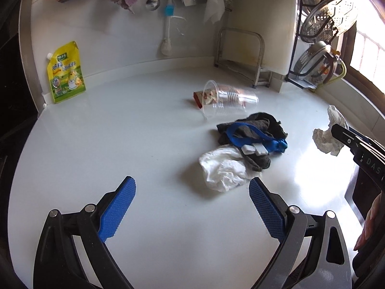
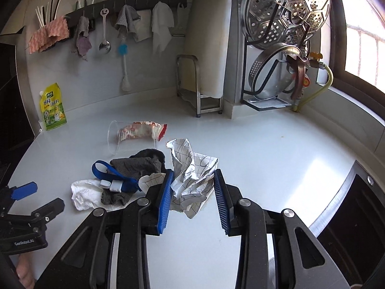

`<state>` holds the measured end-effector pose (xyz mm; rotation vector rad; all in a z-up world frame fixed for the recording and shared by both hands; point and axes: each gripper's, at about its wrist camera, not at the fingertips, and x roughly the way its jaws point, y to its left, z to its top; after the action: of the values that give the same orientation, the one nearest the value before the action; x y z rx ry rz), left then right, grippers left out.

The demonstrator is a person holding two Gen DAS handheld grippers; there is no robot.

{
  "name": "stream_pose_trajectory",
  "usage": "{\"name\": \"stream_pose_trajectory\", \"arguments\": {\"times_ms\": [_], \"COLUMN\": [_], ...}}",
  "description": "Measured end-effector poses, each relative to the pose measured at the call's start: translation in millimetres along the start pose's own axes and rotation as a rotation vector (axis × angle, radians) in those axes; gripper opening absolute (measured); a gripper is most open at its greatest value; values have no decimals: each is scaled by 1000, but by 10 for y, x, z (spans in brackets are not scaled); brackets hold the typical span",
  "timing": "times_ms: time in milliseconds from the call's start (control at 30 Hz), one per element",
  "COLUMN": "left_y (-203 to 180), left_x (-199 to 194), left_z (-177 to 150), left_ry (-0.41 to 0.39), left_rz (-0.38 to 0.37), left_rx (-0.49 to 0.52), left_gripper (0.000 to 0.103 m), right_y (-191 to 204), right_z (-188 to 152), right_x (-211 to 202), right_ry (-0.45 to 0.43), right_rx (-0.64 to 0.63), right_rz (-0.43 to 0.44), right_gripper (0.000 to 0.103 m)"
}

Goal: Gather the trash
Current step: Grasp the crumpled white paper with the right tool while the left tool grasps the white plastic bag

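Note:
My right gripper [image 2: 193, 180] is shut on a crumpled checked paper [image 2: 192, 183], whose wad fills the gap between the blue pads; it also shows in the left wrist view [image 1: 328, 134]. My left gripper [image 1: 192, 192] is open and empty over the white counter [image 1: 120, 139]. Just ahead of it lie a crumpled white tissue [image 1: 222, 168], a dark grey cloth [image 1: 255, 127] with a blue strap [image 1: 250, 136], and a clear plastic cup [image 1: 223, 101] on its side over a red-and-white snack wrapper [image 1: 204, 96].
A yellow-green spout pouch [image 1: 66, 73] leans on the back wall at the left. A metal rack [image 1: 240, 55] and a dish rack with steel strainers [image 2: 284, 24] stand at the back right. Cloths and utensils hang above. A dark hob edge [image 2: 349, 212] lies right.

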<state>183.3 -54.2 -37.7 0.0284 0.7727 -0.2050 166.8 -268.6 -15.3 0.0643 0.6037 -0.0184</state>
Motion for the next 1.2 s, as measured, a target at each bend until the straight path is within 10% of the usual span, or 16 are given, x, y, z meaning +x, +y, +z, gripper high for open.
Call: {"name": "stream_pose_trajectory", "arguments": {"times_ms": [600,967,1200], "left_y": [-205,-296,-292], "left_x": [550,600,406], "left_z": [152,157,171], "left_ry": [130,137,89], "left_rz": [56,-25,-39], "left_rx": [12,43,46], "left_gripper": [92,18,13], "right_y": [-198,-191,-171], "right_z": [-22,-53,-68], "right_x": [-9,54,52], "right_ry": [13,34,35], "right_rx": [105,105,97], "right_rz": [96,105,109], "right_gripper": [33,33,33]}}
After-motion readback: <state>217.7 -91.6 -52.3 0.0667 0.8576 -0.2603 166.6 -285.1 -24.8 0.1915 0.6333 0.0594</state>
